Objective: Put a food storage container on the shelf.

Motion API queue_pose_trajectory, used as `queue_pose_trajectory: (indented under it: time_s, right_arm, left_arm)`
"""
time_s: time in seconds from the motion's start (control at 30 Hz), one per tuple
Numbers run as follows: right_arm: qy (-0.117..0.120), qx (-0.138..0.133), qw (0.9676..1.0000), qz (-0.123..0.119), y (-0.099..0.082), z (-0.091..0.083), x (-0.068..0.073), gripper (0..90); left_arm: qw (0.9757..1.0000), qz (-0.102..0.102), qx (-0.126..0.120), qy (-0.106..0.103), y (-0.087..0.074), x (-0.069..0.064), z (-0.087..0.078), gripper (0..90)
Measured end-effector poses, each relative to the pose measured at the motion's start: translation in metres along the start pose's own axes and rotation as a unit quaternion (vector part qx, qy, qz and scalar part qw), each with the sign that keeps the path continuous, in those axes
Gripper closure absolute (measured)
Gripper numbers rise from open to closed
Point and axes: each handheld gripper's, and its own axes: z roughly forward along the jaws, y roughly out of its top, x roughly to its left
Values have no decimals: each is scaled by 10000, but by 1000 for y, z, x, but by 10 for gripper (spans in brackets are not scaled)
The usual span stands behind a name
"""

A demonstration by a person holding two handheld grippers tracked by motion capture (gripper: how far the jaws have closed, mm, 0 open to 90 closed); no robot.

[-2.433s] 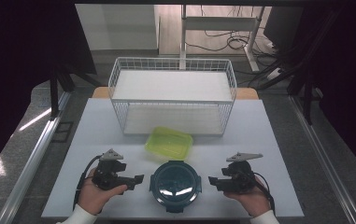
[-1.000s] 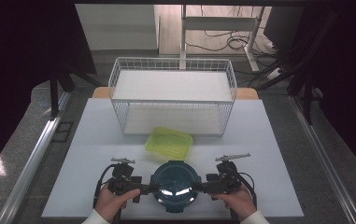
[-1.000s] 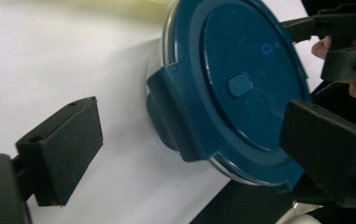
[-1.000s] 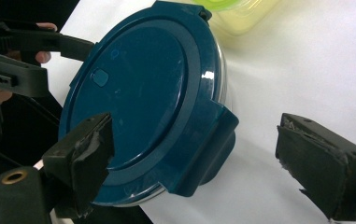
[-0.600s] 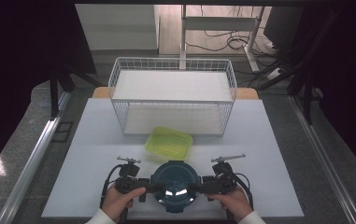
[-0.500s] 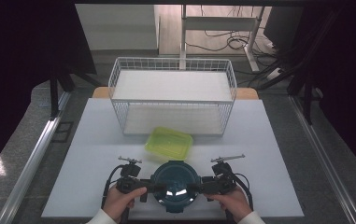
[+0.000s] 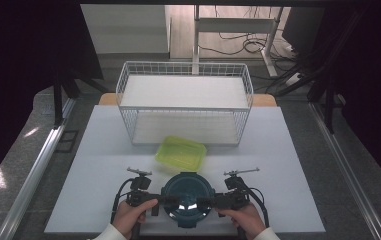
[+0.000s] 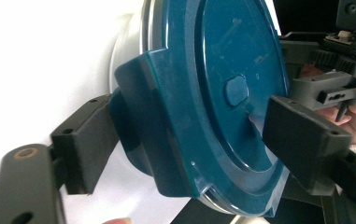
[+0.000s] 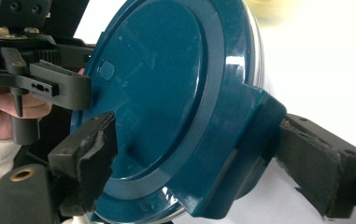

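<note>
Closing both claws, I bracket the teal container (image 7: 187, 199): left claw (image 8: 185, 135) and right claw (image 9: 203, 158) gape around its 2 latches, lid unopened.

a lab: white test table (image 7: 103, 165), dark curtains (image 7: 23, 60), floor cables (image 7: 238, 47), metal frame rails (image 7: 33, 170).

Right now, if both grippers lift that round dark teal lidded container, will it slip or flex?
The round dark teal lidded container looks like rigid plastic, so it should hardly flex. Its glossy lid could be slippery. The side latch tab sits between the left gripper jaws, probably giving purchase.
</note>
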Motion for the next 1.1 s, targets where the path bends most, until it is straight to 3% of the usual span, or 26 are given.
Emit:
queue_pose_trajectory:
  time_s: [0.17,0.27,0.4,0.73,1.1]
  right_arm:
    - [58,-17,9999,146,-1,-1,-1,231]
    - [136,-66,9990,426,-1,-1,-3,270]
    - [221,-88,9978,623,-1,-3,-7,298]
    - [193,-182,9968,756,-3,-7,-4,339]
    - [150,-308,9946,983,-5,-11,0,368]
  left_arm:
    - [10000,-26,-2,24,0,0,0,230]
    - [10000,-73,-37,28,0,0,-2,259]
    - [9999,-162,-60,5,-1,1,-3,274]
    - [9995,-227,-207,64,-5,-4,-7,319]
    - [9994,-158,-268,180,-8,-13,-13,359]
